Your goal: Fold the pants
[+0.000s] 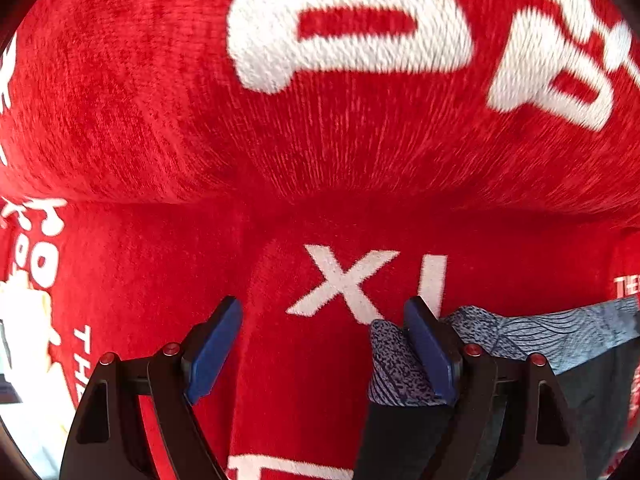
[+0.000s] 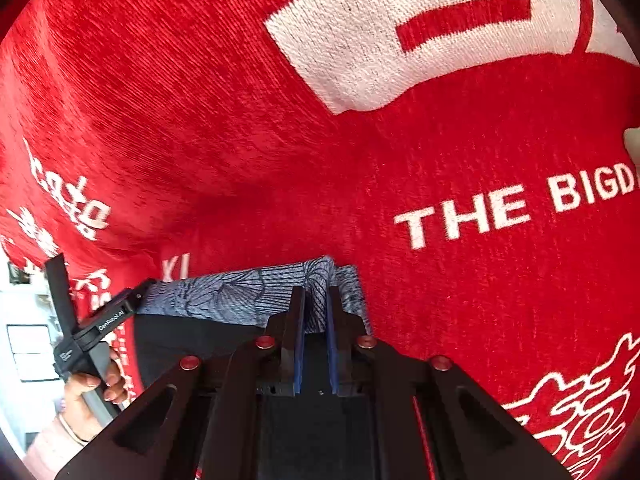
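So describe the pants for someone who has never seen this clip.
A red blanket with white lettering fills both views. Near the white "XL" lies the pants: a blue-grey waistband printed with dark fan-like lines above plain black fabric. Nothing else lying on the red is patterned blue-grey.

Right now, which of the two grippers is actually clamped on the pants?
The right gripper: its jaws are shut on the patterned waistband. The left gripper is spread open, only one finger touching cloth.

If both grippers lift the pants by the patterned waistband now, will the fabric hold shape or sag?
Probably sag: the pants look thin, the waistband already bunching at the right gripper. The left gripper stands open, fabric draped over one finger, so that corner may slip. The red blanket looks plush, likely adding drag.
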The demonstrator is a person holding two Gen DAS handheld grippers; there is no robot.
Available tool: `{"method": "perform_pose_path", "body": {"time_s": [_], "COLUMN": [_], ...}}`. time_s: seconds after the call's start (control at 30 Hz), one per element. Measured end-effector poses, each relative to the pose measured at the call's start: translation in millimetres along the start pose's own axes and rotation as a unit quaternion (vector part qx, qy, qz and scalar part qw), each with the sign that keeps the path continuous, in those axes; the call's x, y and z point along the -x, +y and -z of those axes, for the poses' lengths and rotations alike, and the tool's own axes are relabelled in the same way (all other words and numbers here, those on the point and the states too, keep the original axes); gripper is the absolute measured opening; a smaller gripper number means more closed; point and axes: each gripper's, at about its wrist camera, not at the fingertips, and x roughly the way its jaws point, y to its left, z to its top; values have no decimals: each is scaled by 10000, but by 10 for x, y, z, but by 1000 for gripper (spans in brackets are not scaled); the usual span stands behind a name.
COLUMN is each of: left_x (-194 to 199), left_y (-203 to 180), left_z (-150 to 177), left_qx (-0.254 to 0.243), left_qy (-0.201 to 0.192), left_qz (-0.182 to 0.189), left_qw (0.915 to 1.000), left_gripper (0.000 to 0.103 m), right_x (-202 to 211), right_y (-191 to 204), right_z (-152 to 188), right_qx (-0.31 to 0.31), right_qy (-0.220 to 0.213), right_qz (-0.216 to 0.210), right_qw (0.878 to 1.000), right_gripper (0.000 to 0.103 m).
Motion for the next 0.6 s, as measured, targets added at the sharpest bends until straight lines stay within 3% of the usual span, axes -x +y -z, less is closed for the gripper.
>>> {"method": "perform_pose_path", "body": {"time_s": [0.13,0.3,0.6], "left_x": [68,388,808], "left_y": [44,203,168], "left_z": [-39,103,668], "left_qx": [123,48,-126], "left_qy": [-64,-189,10], "left_qz": [43,396,1044], "left_qw": [9999,9990,9945], "left_gripper": [84,84,84], "right_x": [24,273,541], "right_y": [46,89,229], "right_z": [11,128,817], "right_qx": [26,184,429], "right_qy": [-47,-140,-193], "right_qz": [147,132,542], "right_qw": [9999,9996,9974], "right_gripper": [11,17,22]}}
